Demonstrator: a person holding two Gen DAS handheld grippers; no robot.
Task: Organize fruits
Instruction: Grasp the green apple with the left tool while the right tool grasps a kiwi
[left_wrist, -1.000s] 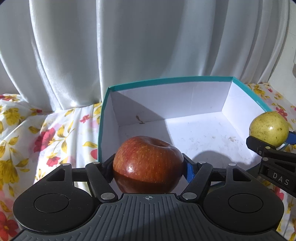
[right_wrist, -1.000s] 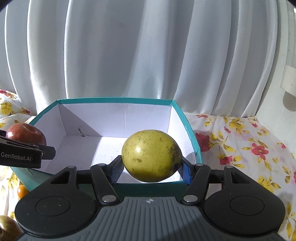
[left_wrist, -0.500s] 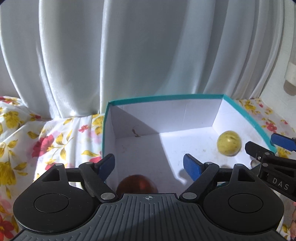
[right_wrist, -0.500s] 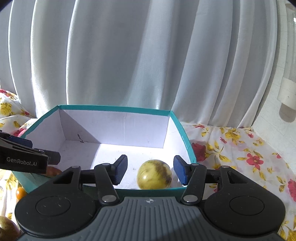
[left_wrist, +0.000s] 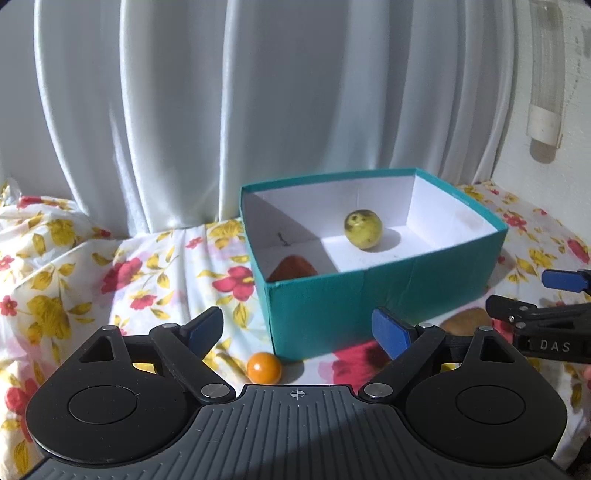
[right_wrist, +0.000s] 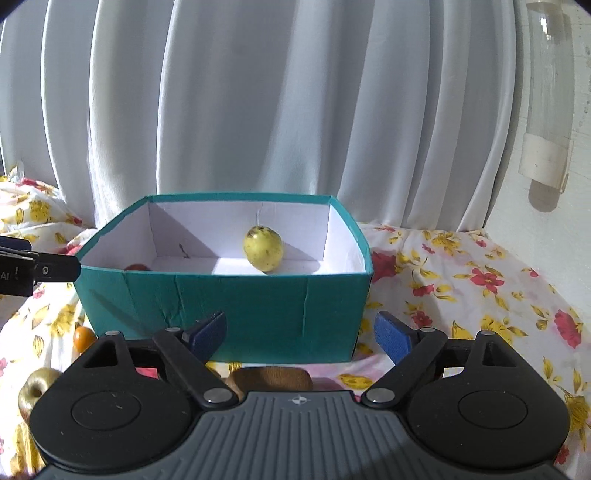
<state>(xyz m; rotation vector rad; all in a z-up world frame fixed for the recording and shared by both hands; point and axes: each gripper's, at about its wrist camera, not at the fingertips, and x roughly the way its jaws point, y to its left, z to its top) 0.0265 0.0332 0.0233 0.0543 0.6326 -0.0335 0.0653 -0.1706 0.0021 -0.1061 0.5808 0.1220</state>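
Teal box (right_wrist: 229, 299) walls block ahead; its open top seems passable.

White pleated curtain (left_wrist: 229, 110) across bkgd, 12 o'clock. Floral cloth (left_wrist: 110, 266) w/ red+yellow print covering surface, 6–9. Clear tube fixture (right_wrist: 546, 110) on wall (right_wrist: 576, 229), 2 o'clock.

Box (right_wrist: 229, 306): on the cloth (right_wrist: 480, 295), ahead of both tools. Inside: pear (right_wrist: 263, 248) toward the rear, apple (left_wrist: 291, 267) at near-left corner. Outside, before the front wall: small round fruit (left_wrist: 264, 367), kiwi (right_wrist: 269, 380).
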